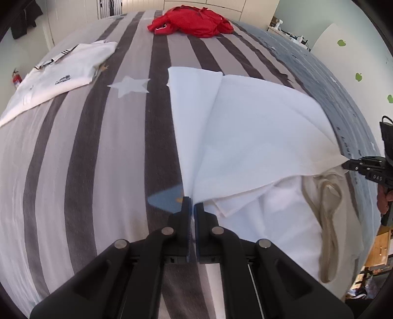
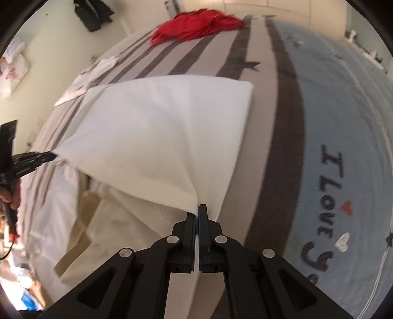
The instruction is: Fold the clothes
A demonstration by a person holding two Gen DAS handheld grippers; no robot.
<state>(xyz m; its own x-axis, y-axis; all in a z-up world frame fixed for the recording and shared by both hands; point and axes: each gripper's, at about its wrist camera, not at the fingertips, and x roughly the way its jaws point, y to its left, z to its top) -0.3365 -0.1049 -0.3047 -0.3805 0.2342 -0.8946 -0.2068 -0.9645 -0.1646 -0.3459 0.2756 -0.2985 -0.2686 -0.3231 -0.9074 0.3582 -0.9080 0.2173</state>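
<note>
White garment (image 1: 245, 137): plain, smooth cloth, no print visible on the lifted part; lying on the bed, near edge raised and pulled taut between two corners. Lifted panel fanned into a broad wedge, with soft creases running from each pinched corner toward the far folded edge. Stitched hem visible beneath the panel near the right corner. Under the raised flap, more white cloth and a cream lining with a looped cord or seam.

Left hand-held gripper (image 1: 192, 205): black, blue-padded jaws pressed together on one corner of the white garment, cloth emerging directly from the tips.

Right hand-held gripper (image 2: 198, 208): same build, jaws closed on the opposite corner, a sliver of white cloth showing between the pads. Each hand-held gripper visible at the edge of the other's view, with part of a hand behind it.

Bed (image 1: 86, 159): cover in grey and dark stripes with a pale star ahead and left of the left hand-held gripper; pale blue section with black lettering and small hearts to the right of the right hand-held gripper.

Folded white shirt (image 1: 59, 78): small dark logo, striped collar; well ahead and to the left of the left hand-held gripper.

Red garment (image 1: 191, 23): crumpled heap, far ahead of both, near the bed's far end.
</note>
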